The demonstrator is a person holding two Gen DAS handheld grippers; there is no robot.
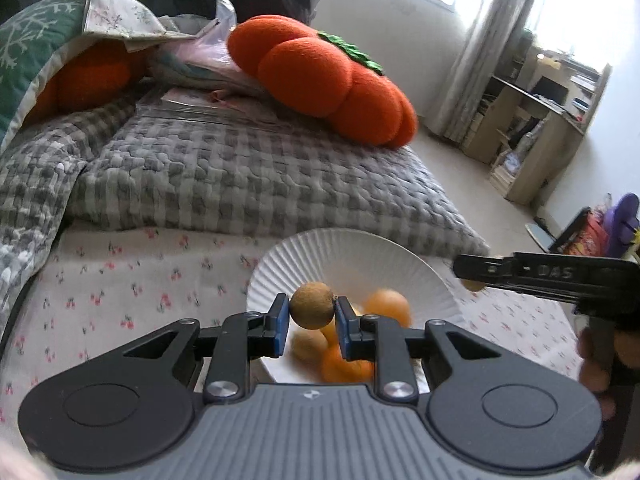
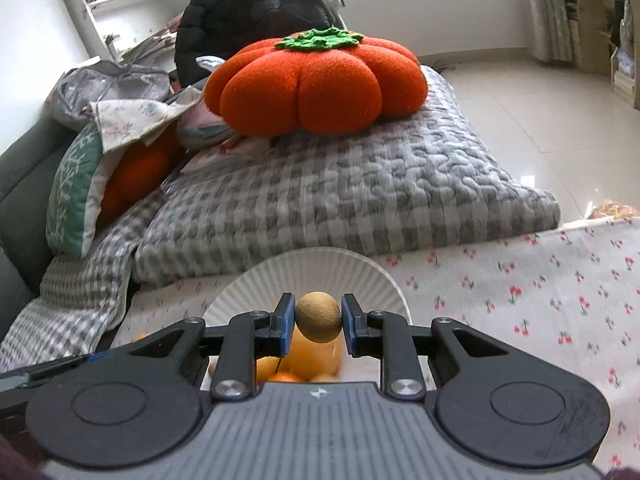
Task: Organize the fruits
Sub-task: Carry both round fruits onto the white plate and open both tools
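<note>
In the left wrist view we see the left tool [image 1: 311,318] at lower centre, clenched on a small brown round fruit [image 1: 312,305] pinched between its blue pads. Behind it, a white ribbed paper plate [image 1: 320,252] lies on the cherry-print sheet [image 1: 120,280] and carries blurred orange fruits [image 1: 387,306]. The right tool's side profile [image 1: 472,276] enters from the right edge, a brown fruit just visible beneath its tip. In the right wrist view we see the right tool [image 2: 318,322] at lower centre, likewise gripping a second brown fruit [image 2: 319,319] above the same plate [image 2: 320,268] and its oranges [image 2: 312,354]. An orange pumpkin cushion [image 2: 320,84] rests on a grey checked quilt [image 2: 320,200] in the upper frame.
</note>
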